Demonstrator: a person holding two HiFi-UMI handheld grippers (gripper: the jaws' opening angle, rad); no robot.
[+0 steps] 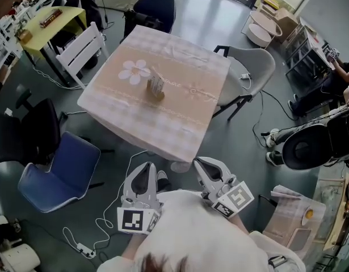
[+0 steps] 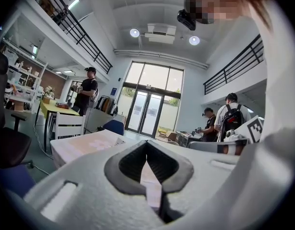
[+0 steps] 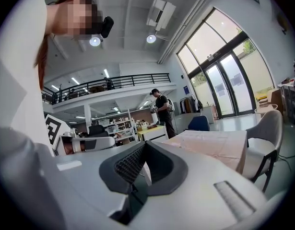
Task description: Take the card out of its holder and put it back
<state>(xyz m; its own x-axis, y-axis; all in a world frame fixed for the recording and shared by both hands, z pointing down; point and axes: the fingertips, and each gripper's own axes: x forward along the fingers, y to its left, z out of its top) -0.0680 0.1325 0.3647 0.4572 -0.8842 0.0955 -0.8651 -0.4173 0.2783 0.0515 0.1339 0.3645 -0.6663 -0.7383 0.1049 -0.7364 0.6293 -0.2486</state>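
A white card (image 1: 155, 81) stands upright in a small wooden holder (image 1: 158, 96) near the middle of a table with a pale pink checked cloth (image 1: 180, 132). Both grippers hang in the air short of the table's near edge, well away from the card. In the head view my left gripper (image 1: 145, 165) and right gripper (image 1: 197, 161) point toward the table. The left gripper (image 2: 147, 143) has its tips together with nothing between them. My right gripper (image 3: 145, 143) is likewise shut and empty. The table shows ahead in both gripper views (image 2: 85, 145) (image 3: 209, 145).
Chairs ring the table: a blue one (image 1: 61, 171) at the near left, a white slatted one (image 1: 80, 50), a grey one (image 1: 251, 67) at the right, a dark blue one (image 1: 154, 7) behind. Cables (image 1: 100, 225) trail across the floor. People stand farther off (image 2: 87, 92).
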